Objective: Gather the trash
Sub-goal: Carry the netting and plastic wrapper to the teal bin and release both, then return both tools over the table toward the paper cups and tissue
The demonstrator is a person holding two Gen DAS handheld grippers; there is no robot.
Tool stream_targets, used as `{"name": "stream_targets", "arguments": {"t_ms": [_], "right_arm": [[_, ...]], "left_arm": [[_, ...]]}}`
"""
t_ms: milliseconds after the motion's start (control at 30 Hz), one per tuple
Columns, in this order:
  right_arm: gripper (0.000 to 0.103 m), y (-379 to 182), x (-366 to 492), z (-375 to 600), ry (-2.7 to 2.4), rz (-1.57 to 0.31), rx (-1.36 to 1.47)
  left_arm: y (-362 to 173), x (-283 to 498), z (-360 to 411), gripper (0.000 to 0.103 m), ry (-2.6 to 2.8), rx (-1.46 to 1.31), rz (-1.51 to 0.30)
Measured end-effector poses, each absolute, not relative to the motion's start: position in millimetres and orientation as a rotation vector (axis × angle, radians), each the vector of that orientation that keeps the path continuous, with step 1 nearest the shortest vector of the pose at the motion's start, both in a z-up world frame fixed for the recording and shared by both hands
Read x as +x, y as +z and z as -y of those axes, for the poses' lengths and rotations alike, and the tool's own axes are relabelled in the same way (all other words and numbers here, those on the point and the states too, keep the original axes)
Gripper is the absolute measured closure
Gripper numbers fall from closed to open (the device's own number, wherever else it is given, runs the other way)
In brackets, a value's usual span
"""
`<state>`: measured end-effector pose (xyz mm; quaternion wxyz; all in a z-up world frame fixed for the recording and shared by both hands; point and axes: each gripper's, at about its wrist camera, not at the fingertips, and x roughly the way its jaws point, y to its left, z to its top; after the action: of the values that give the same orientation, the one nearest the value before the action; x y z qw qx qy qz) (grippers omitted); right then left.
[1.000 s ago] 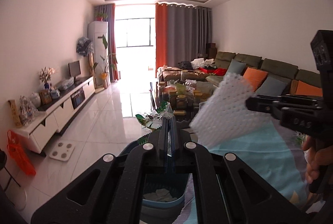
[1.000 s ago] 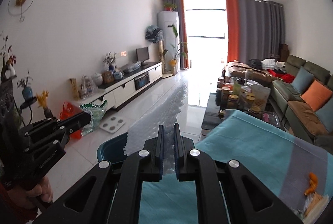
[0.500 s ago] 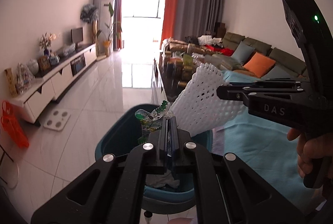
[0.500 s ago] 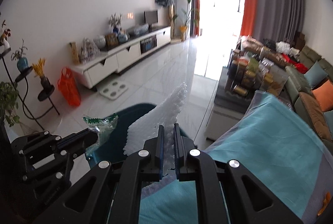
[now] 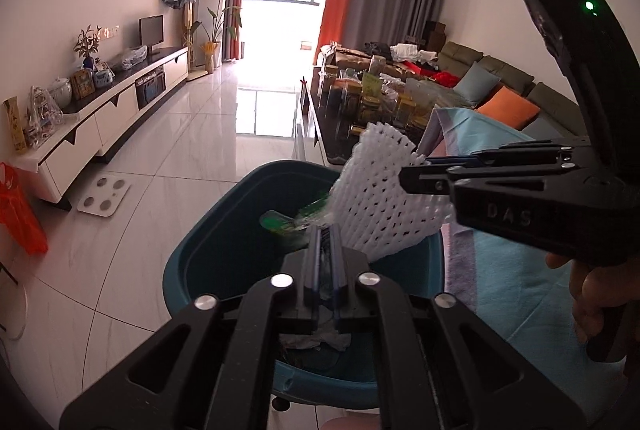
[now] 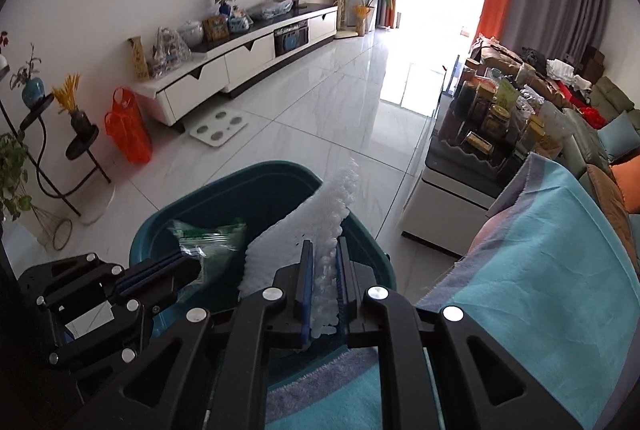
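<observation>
A teal trash bin stands on the floor beside the table. My left gripper is shut on a clear green-printed plastic wrapper and holds it over the bin's opening. My right gripper is shut on a white foam net sleeve, also held over the bin, just right of the wrapper. Crumpled paper lies at the bin's bottom.
A table with a teal cloth is on the right. A low table crowded with jars stands beyond it, sofas behind. A white TV cabinet, a scale and an orange bag are on the left.
Both grippers have tilted down and moved lower over the bin, still holding the wrapper and the foam net. The bin now fills more of both views.
</observation>
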<state>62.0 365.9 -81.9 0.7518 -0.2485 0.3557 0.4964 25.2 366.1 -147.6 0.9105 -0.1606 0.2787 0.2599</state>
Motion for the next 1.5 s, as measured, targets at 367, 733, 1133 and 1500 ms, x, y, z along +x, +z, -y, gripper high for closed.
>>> {"name": "stream_targets", "arguments": {"t_ms": [367,733,1133,1500], "right_arm": [[0.075,-74.5,68.8,-362.2,1.103,-0.781,-0.49],[0.053,-37.2,79.9,-319.0,1.123,-0.725,-0.308],[0.006,9.5,75.8,-206.2,1.039,-0.549,-0.085],[0.006,22.0,49.9,-90.4,0.907,-0.408,0.011]], "left_arm": [[-147.0,20.4,-361.6,0.085,0.565,-0.327,-0.565],[-108.3,-7.1,-344.4,0.028,0.56,-0.31,-0.444],[-29.2,-49.8,-279.2,0.006,0.53,-0.221,-0.256],[24.9,-40.7,-191.9,0.005,0.36,-0.122,-0.156]]}}
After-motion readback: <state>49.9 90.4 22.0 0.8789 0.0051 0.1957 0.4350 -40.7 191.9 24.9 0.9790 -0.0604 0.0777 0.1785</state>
